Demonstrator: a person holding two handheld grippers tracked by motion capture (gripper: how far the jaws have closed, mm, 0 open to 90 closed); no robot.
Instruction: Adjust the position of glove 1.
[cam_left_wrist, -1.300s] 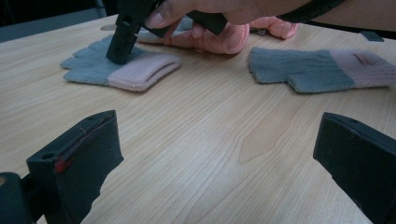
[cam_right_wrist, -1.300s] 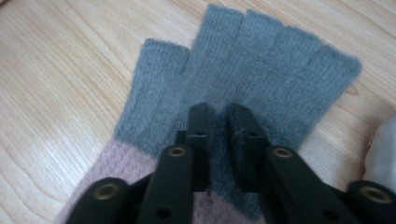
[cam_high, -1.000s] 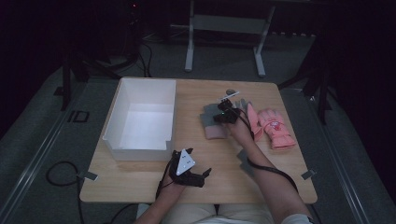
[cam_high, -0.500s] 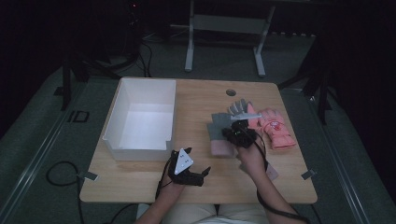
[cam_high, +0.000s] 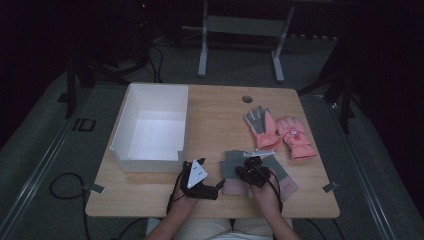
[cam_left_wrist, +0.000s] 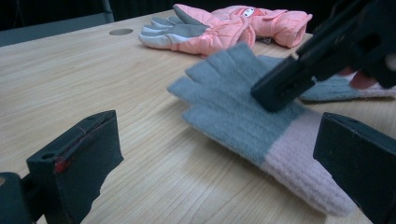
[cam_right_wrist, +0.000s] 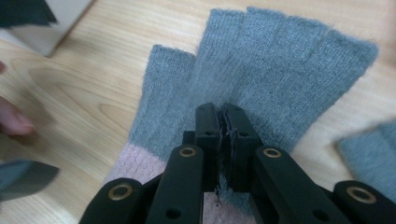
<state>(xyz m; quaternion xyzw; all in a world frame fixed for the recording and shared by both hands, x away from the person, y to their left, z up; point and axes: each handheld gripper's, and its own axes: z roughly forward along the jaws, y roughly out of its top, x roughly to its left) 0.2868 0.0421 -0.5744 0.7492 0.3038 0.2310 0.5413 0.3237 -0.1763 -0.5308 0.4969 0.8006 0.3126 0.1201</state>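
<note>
the wooden table (cam_high: 215, 115) fills the middle of the high view, and the white open-topped box (cam_high: 152, 127) sits on its left half. toward the right edge lie two pink ski gloves (cam_high: 280, 132), touching side by side, one with its grey palm up. nearer to me, in the lower middle of that view, is the grey fingerless knit glove (cam_high: 234, 170) with its pale pink cuff, flat on the wood, fingers pointing away from me; a second grey glove (cam_high: 280, 175) lies just beside it to the right.

my right gripper (cam_right_wrist: 219, 116) has its jaws pinched together on the grey knit glove, at the palm just above the cuff (a few fibres show between the pads). my left gripper (cam_high: 200, 182) rests at the lower middle of the high view, just left of the glove, jaws spread wide with nothing between them; in its own view the glove's cuff lies close to the right-hand jaw.
</note>
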